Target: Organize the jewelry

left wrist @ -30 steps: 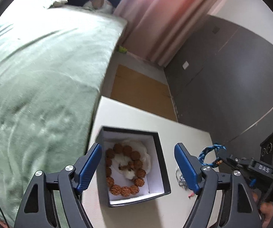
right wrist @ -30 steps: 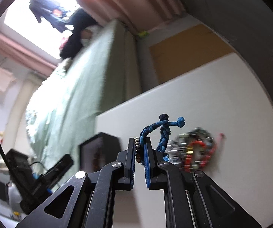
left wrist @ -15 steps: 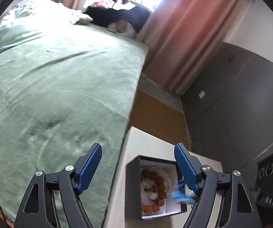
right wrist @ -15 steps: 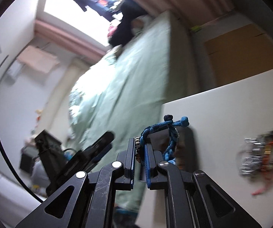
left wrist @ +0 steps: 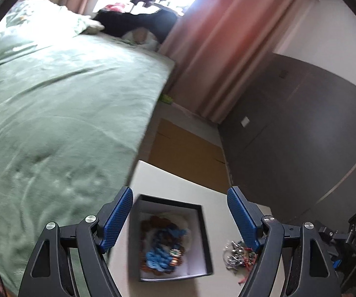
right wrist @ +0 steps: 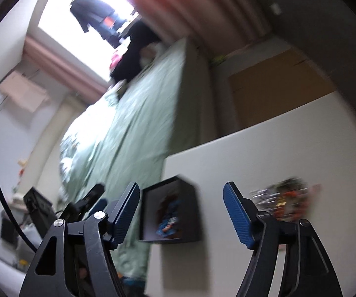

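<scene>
Right tongs (right wrist: 180,212) opening, empty; left tongs (left wrist: 179,219) apart; blue bracelet (left wrist: 162,253) bunched in box (left wrist: 204,235), axis unclear.

Ahead of and below the left gripper (left wrist: 179,219), an open black square cardboard box (left wrist: 204,225) sits on the white bench (left wrist: 173,180). A blue braided cord bracelet (left wrist: 159,255) lies in it on brown wooden beads (left wrist: 150,222). A tangled metal jewelry pile (left wrist: 237,251) lies right of the box; the green-covered bed (left wrist: 54,113) stands left.
</scene>
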A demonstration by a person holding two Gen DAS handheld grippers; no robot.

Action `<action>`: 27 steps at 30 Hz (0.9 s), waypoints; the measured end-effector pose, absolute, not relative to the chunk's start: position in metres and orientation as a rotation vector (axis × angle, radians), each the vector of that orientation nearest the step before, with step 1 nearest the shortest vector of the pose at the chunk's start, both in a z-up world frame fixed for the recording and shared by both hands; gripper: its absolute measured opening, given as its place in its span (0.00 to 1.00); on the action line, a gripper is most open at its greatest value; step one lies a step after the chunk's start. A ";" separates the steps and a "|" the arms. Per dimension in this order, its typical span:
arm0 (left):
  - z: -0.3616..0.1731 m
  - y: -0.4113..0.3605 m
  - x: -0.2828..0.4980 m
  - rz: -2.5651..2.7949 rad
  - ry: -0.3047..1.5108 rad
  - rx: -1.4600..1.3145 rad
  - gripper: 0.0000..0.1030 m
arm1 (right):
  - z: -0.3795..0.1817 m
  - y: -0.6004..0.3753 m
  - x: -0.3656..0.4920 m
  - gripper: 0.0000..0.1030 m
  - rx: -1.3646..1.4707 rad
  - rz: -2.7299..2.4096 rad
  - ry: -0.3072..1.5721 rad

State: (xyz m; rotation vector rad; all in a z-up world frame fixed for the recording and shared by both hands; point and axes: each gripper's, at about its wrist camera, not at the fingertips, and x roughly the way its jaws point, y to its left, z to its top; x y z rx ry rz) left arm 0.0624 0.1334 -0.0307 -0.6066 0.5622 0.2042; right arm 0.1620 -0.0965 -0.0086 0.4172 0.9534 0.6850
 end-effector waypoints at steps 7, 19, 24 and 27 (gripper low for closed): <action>-0.033 0.090 0.078 0.079 0.611 -0.552 0.77 | -0.015 -0.146 0.150 0.70 0.482 0.522 0.951; -0.060 0.015 0.118 -0.054 0.784 -0.430 0.77 | -0.050 -0.188 0.167 0.72 0.585 0.408 1.098; -0.076 -0.001 0.136 -0.066 0.896 -0.422 0.76 | -0.058 -0.201 0.172 0.72 0.615 0.394 1.123; -0.081 -0.012 0.147 -0.067 0.956 -0.398 0.63 | -0.062 -0.210 0.175 0.72 0.627 0.378 1.138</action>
